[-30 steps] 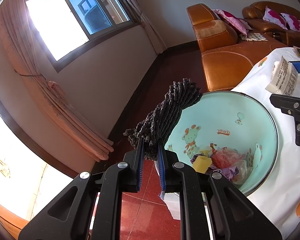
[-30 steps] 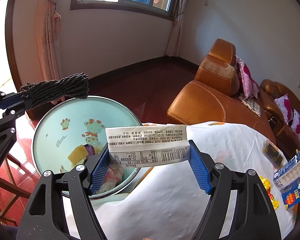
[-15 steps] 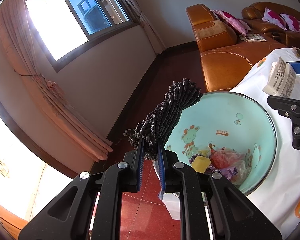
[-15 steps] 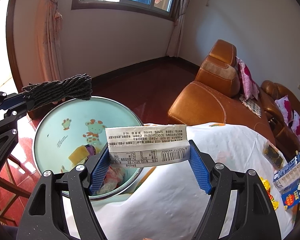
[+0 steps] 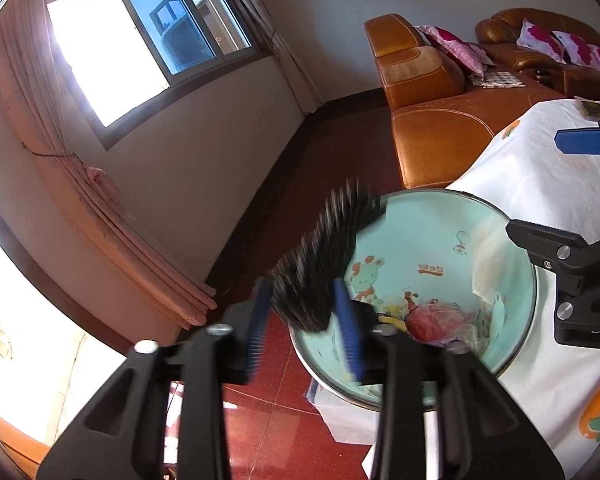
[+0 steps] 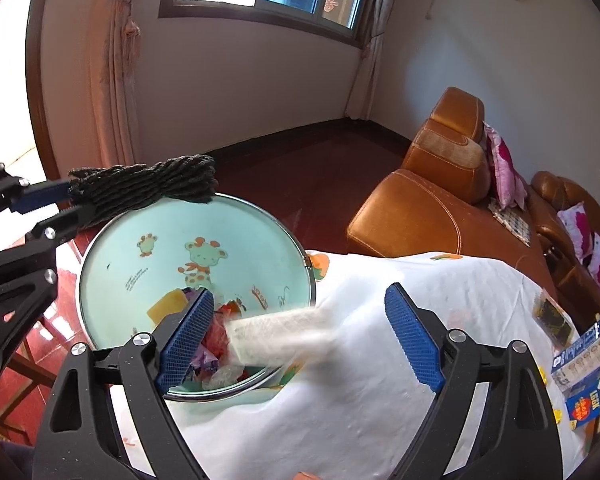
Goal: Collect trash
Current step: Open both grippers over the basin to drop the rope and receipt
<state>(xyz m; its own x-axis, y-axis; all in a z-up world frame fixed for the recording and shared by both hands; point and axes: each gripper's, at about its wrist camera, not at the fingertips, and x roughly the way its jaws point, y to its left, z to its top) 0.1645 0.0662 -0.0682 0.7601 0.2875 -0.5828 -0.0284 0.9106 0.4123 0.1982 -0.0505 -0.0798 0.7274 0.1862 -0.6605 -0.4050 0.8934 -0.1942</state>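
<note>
A mint-green basin [image 6: 256, 236] with giraffe pictures holds several pieces of trash and stands at the table's edge; it also shows in the left wrist view [image 5: 432, 248]. My left gripper [image 5: 304, 312] is open over the basin's rim, and a dark rope bundle [image 5: 324, 268] blurs between its fingers, dropping free. In the right wrist view the bundle [image 6: 148, 188] lies across the left fingers. My right gripper [image 6: 300, 340] is open wide above the basin's near rim, and a white paper wrapper [image 6: 280, 332] falls, blurred, from between its pads.
A white tablecloth [image 6: 380, 380] with orange prints covers the table. Blue snack packets [image 6: 584, 364] and a dark packet [image 6: 550, 318] lie at its right. An orange leather sofa [image 6: 428, 208] with pink cushions stands behind. Red tile floor [image 5: 268, 432] lies below the basin.
Both grippers have opened. The rope bundle slips from the left gripper and the white wrapper drops from the right gripper toward the basin.
</note>
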